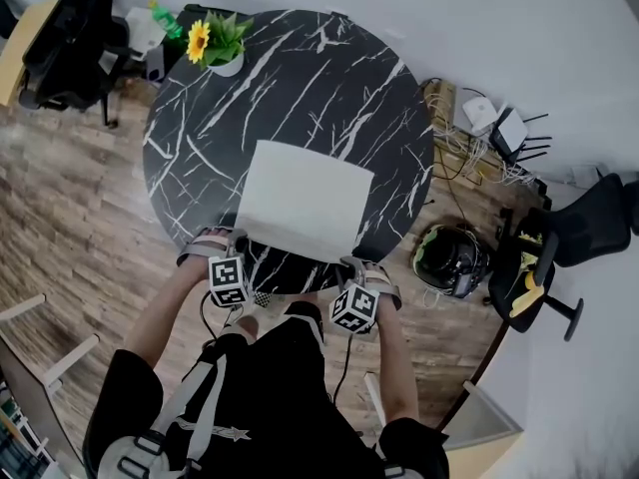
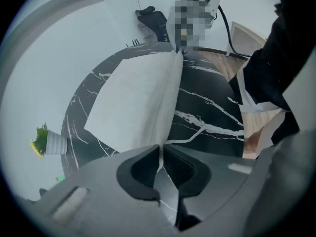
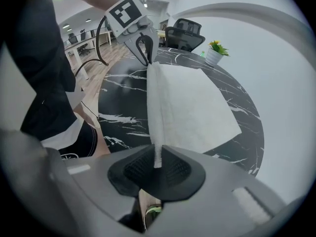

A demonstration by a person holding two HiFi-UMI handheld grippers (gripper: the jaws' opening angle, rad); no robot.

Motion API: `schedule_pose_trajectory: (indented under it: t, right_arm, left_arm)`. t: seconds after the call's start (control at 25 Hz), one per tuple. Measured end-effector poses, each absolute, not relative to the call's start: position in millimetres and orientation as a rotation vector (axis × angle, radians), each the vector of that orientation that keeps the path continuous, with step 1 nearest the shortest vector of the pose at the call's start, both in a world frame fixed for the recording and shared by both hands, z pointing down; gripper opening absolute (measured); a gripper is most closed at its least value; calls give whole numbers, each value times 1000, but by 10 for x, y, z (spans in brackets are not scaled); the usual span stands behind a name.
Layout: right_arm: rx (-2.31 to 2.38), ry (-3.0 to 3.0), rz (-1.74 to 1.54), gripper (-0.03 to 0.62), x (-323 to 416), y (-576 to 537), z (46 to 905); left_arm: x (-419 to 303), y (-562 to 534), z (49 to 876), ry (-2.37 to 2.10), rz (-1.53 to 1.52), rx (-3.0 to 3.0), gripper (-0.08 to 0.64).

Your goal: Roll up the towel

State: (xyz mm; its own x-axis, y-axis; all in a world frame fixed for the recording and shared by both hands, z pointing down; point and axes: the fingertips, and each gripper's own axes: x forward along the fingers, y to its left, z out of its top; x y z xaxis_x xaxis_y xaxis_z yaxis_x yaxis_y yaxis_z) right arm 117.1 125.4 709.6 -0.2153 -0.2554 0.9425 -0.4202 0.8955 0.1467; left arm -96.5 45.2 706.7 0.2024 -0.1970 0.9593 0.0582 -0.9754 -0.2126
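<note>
A white towel [image 1: 305,200] lies flat on the round black marble table [image 1: 300,78], with its near edge at the table's front rim. My left gripper [image 1: 230,259] pinches that edge at its left corner, and my right gripper [image 1: 363,275] pinches the right corner. In the left gripper view the jaws [image 2: 160,154] are shut on the towel [image 2: 133,100], whose edge rises in a thin ridge toward the other gripper. The right gripper view shows the same: jaws [image 3: 157,159] shut on the towel [image 3: 190,107], the lifted edge running to the left gripper.
A potted sunflower [image 1: 215,43] stands at the table's far left edge. A black chair [image 1: 70,38] is at the far left, another chair [image 1: 559,257] and a helmet [image 1: 451,259] at the right on the wooden floor. Routers and cables [image 1: 494,128] lie by the wall.
</note>
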Motion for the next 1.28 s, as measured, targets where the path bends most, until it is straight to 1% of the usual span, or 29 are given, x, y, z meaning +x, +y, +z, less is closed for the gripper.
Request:
schedule_pose_trajectory:
  t: [0.08,0.2,1.0,1.28]
  right_arm:
    - [512,-1808,150,35,1162,1266,7083]
    - [520,-1808,125,28,1142,1313,7054]
    - [542,-1807,61,26,918,1819,6892]
    - [410,-1846,218,26,824,1995,6905]
  left_arm:
    - [-981,482,7056,128,-1849,-2259,35]
    - [-1008,503,6992,139,-1836,-2247,34]
    - [-1253,1032,6743,244,-1783,-2221,34]
    - [-1361,1235,6802,89,-1909,-2268,34]
